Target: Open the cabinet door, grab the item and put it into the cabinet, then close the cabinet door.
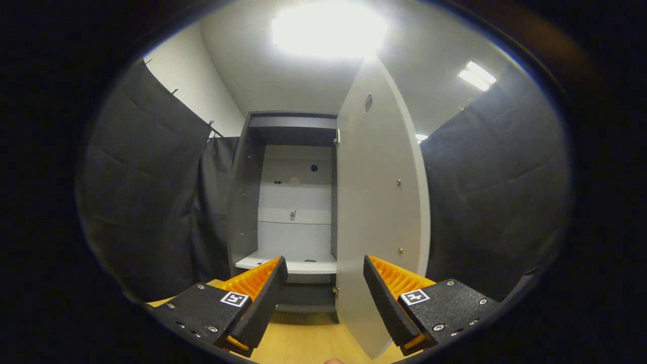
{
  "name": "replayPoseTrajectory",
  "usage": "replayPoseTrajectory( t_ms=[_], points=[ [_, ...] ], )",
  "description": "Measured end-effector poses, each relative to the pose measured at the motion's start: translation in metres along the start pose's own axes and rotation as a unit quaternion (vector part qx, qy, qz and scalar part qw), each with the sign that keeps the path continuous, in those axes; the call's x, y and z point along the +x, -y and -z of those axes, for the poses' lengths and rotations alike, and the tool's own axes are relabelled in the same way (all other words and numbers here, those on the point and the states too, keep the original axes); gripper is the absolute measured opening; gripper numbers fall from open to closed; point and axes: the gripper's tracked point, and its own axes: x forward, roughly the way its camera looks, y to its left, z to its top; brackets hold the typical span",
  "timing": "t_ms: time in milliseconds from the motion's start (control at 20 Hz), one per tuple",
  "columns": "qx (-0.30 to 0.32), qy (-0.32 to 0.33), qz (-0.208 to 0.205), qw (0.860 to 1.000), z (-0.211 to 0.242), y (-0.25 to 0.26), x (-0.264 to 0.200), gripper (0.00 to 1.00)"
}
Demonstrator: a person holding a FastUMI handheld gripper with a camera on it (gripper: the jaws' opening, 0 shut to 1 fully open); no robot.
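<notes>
Gripper (325,283) spread empty, white cabinet door (379,202) open

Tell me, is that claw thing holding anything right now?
No. The gripper is open with nothing between its fingers; the open cabinet door stands just ahead, untouched.

tall grey cabinet (283,202) stands upright beyond the jaws, its pale flat door (376,202) swung open, white shelves inside.
</notes>
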Motion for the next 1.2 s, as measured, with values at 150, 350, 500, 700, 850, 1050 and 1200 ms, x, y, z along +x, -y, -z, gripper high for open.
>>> replayPoseTrajectory(
  t_ms=[150,350,500,700,850,1050,1200],
  points=[
    [0.018,-0.025,-0.028,0.999,0.032,-0.036,0.004,0.93],
    [0.039,-0.05,-0.063,0.996,0.068,-0.081,0.001,0.93],
    [0.048,-0.066,-0.093,0.992,0.096,-0.114,-0.004,0.93],
    [0.064,-0.087,-0.126,0.986,0.127,-0.152,-0.013,0.93],
    [0.07,-0.102,-0.141,0.982,0.152,-0.175,-0.016,0.93],
    [0.079,-0.116,-0.154,0.978,0.183,-0.197,-0.017,0.93],
    [0.08,-0.136,-0.157,0.975,0.209,-0.212,-0.02,0.93]
  ],
)
